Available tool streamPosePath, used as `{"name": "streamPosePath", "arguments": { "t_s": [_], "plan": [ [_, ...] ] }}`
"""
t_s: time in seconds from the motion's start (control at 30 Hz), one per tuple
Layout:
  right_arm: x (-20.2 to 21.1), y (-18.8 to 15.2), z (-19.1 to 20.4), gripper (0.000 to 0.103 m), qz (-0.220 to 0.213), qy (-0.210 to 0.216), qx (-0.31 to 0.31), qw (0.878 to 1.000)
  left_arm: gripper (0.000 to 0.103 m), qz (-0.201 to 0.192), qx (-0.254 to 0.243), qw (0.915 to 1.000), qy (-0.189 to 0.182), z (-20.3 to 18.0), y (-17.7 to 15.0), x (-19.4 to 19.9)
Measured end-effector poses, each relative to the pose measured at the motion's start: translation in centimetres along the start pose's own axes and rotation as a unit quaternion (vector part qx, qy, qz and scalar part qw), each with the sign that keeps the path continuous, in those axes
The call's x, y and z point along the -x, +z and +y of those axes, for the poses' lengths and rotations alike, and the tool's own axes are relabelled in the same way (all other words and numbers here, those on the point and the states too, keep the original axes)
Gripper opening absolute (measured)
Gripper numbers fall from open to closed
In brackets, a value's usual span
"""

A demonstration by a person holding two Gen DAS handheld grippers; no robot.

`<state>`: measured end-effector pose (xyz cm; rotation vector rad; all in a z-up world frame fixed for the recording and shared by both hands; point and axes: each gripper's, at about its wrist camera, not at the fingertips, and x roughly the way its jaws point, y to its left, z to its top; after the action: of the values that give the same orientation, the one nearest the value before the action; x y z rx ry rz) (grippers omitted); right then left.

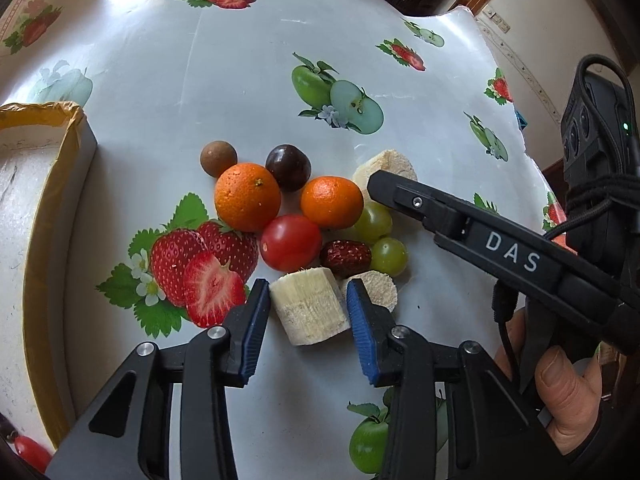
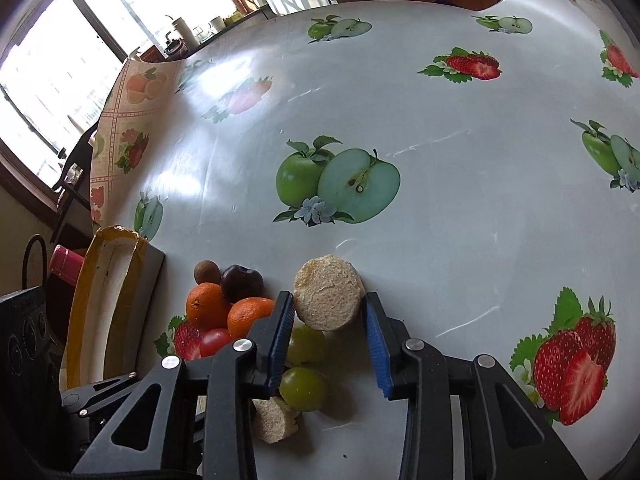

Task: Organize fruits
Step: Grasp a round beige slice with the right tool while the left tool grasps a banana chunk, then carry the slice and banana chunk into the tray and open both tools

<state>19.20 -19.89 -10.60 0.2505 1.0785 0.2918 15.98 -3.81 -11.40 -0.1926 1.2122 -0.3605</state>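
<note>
A pile of fruit lies on the fruit-print tablecloth: two oranges [image 1: 247, 196] [image 1: 332, 202], a tomato [image 1: 291, 242], a dark plum [image 1: 288, 167], a brown longan [image 1: 218, 158], a red date [image 1: 345, 259], two green grapes [image 1: 389, 256] and pale sugarcane chunks. My left gripper [image 1: 307, 304] is open, its jaws on either side of one cane chunk [image 1: 308, 311]. My right gripper [image 2: 329, 312] is open around another round cane chunk [image 2: 329, 294]; its finger also shows in the left wrist view [image 1: 400, 192]. The grapes [image 2: 304, 388] lie just below it.
A white foam box [image 1: 36, 216] with yellow tape on its rim stands at the left of the pile, also in the right wrist view [image 2: 108, 300]. A small tomato [image 1: 32, 452] lies near the box. The table edge [image 2: 120, 128] is at the far left.
</note>
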Motion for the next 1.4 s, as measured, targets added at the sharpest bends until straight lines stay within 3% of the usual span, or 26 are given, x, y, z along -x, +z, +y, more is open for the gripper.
{"name": "streamPosePath", "arguments": {
  "t_s": [0.63,1.4],
  "plan": [
    [7.3,-5.4,2.6,0.035,-0.018,0.033,0.029,0.999,0.037,-0.023,0.01,0.9982,0.055,2.4,-4.8,7.2],
    [9.6,-10.0,9.6,0.035,0.002,0.079,0.095,0.992,0.037,-0.052,0.037,0.9935,0.095,5.3,-8.0,12.7]
  ]
}}
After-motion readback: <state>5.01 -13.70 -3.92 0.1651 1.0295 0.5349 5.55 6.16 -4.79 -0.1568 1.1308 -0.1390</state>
